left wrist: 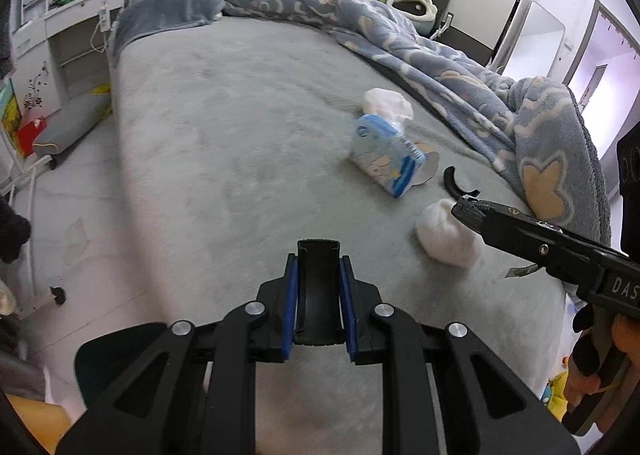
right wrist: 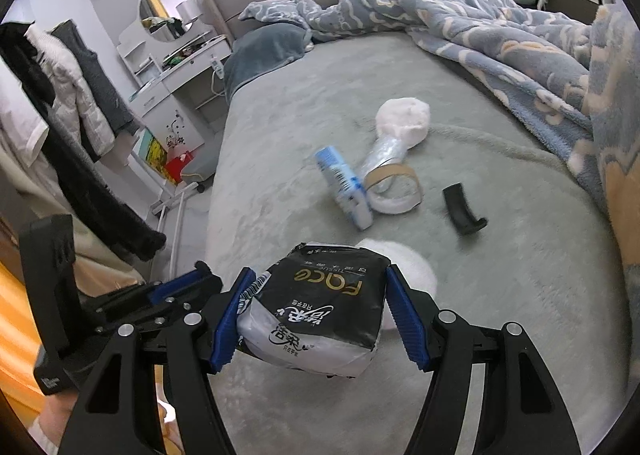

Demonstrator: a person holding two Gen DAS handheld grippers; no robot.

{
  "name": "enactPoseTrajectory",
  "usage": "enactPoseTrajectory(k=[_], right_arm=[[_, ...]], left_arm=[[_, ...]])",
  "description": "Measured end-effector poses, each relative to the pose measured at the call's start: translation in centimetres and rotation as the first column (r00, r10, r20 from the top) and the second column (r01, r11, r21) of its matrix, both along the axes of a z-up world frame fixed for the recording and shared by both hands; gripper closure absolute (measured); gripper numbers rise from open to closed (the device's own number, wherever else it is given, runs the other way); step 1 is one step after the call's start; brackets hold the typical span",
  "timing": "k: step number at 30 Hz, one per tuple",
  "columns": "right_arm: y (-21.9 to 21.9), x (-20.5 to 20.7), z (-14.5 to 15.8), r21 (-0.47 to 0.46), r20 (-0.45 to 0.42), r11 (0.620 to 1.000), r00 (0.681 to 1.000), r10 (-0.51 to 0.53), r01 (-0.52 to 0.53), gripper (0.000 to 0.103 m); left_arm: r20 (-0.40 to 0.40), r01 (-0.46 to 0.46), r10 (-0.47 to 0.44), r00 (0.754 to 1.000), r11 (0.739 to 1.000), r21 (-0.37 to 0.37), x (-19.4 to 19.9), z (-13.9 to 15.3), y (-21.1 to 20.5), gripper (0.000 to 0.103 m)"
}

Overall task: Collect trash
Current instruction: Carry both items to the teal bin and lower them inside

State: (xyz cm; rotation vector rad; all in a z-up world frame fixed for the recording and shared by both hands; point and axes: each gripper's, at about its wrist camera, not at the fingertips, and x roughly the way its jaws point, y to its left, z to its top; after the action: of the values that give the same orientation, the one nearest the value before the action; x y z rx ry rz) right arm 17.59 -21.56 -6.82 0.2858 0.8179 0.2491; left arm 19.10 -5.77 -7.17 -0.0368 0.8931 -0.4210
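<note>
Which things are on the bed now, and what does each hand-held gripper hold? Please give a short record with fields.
surface: bed
left hand-held gripper: shut on a black clip
right hand-held gripper: shut on a tissue pack
on bed: blue pack, tape roll, two white wads, second black clip

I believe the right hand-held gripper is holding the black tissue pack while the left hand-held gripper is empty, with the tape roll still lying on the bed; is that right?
Not quite: the left hand-held gripper is not empty; the left wrist view shows a black curved piece clamped between its blue pads. The rest stands: the right hand-held gripper holds the black tissue pack, and the tape roll lies on the bed.
</note>
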Motion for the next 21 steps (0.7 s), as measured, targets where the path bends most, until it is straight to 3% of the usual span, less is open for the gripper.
enactPoseTrajectory(k=[21], right_arm=[[11.2,-0.2,-0.2,-0.073,0.031,0.981,0.982,0.184,-0.181,0.036]], left_arm=[[-0.086,-0.103,0.109,0.99,0.993,0.063,-2.2,-2.6,11.3,0.082]])
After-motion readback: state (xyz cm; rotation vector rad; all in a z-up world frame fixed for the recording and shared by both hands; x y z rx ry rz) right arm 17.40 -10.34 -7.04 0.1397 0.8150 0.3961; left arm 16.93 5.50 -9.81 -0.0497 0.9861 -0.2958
